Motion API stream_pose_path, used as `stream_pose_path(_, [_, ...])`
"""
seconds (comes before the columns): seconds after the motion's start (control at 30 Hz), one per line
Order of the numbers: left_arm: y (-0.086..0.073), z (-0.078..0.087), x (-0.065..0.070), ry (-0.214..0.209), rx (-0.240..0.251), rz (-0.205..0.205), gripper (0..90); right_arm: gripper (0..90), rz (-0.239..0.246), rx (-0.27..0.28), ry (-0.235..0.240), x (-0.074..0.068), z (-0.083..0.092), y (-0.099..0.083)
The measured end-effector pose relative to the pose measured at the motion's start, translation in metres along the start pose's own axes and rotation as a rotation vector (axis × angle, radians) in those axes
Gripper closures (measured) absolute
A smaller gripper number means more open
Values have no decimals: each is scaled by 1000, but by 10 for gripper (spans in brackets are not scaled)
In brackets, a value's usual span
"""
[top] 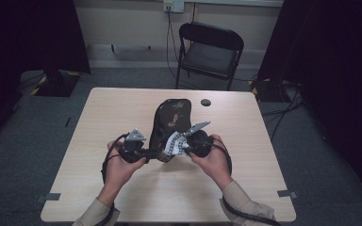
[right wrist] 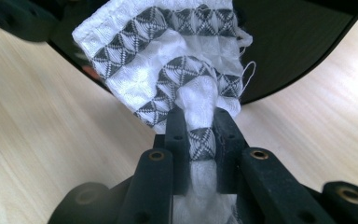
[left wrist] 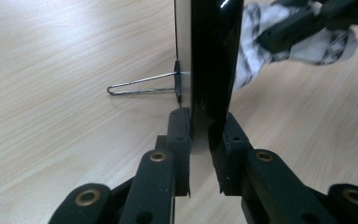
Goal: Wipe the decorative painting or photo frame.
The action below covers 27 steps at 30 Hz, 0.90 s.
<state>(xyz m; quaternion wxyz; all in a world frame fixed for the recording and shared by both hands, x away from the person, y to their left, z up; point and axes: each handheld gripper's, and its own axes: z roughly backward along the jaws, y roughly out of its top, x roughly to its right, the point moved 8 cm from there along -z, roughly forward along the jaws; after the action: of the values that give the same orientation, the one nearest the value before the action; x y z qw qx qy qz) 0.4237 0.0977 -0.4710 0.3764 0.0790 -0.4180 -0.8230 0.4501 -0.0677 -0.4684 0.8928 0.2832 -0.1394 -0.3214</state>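
On the wooden tabletop, your left claw grips the black glossy frame by its edge, while your right claw pinches the patterned white cloth against it.

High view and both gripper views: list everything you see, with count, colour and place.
Glossy panel: one, black, on edge mid-table, a wire stand behind.
Cloth: one, white with grey pattern, against the panel.
Table: one, light wood.
Round mark: one, dark, on the table's far side.
Folding chair: one, black, beyond the table.
Left gripper: black, shut on the panel's edge.
Right gripper: black, shut on the cloth.
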Motion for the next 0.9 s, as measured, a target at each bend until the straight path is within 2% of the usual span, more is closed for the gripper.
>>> stream_pose_path(0.4, [0,0,0,-2,3,-3,784,798,-37,-63,29,-2,-26,-33])
stream_pose_path(0.63, [0,0,0,-5,3,3,783,797,-43,-94,28,-1,-36,-46])
stream_pose_path(0.77, [0,0,0,-7,1,3,783,798,-45,-94,29,0,-34,-46])
stream_pose_path(0.9, [0,0,0,-4,4,5,783,798,-43,-73,21,5,-19,-37])
